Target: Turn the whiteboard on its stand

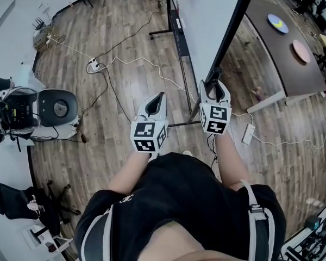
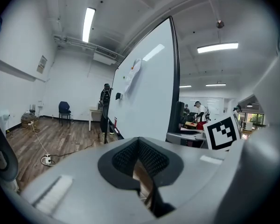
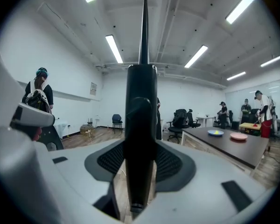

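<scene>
Right gripper (image 1: 214, 89) jaws pinch black side frame (image 3: 140, 125) of whiteboard (image 1: 206, 26), upright on stand (image 1: 158, 33) ahead of us. Left gripper (image 1: 156, 103) jaws pressed together, empty. We'd swing edge slowly, grip square (pivot unclear from here), minding floor cables (image 1: 125, 61).

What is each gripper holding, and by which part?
The right gripper is shut on the large white whiteboard, gripping its black side frame near the lower end. The left gripper is shut on nothing.

Top of whiteboard (image 1: 206, 15) cut off by upper edge.
</scene>
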The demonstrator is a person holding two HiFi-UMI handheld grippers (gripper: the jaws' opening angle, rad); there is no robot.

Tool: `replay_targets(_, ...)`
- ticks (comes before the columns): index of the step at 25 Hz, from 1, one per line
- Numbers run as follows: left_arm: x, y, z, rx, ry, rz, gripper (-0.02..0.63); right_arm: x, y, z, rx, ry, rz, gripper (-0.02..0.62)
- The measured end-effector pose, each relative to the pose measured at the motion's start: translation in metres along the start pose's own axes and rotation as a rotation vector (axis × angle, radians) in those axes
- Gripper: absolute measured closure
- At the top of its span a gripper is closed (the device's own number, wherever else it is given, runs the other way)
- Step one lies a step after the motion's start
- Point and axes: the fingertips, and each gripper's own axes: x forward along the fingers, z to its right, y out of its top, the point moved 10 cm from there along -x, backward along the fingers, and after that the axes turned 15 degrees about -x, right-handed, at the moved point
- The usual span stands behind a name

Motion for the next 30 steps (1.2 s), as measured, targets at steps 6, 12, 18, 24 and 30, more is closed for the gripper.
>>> replay_targets(6, 0.003, -0.003, 0.002, -0.01, -0.014, -0.008, 0.597, 0.001, 0.002, 0.001, 0.001, -0.001, -0.02, 0.397)
replay_targets(12, 0.002, -0.005, 0.003, -0.022, -0.034, -0.013, 0.597, -0.002, 0.0, -0.001, -0.001, -0.015, -0.016, 0.397)
replay_targets(18, -0.004, -0.01, -0.003, -0.037, -0.055, -0.018, 0.597, -0.014, -0.002, -0.008, -0.006, -0.023, -0.01, 0.397)
replay_targets(24, -0.011, -0.014, -0.012, -0.034, -0.098, -0.025, 0.597, -0.028, -0.005, -0.015, -0.002, -0.026, 0.002, 0.397)
replay_targets(30, -0.019, -0.028, -0.027, -0.027, -0.152, -0.073, 0.597, -0.046, -0.011, -0.018, 0.011, -0.031, 0.0, 0.398)
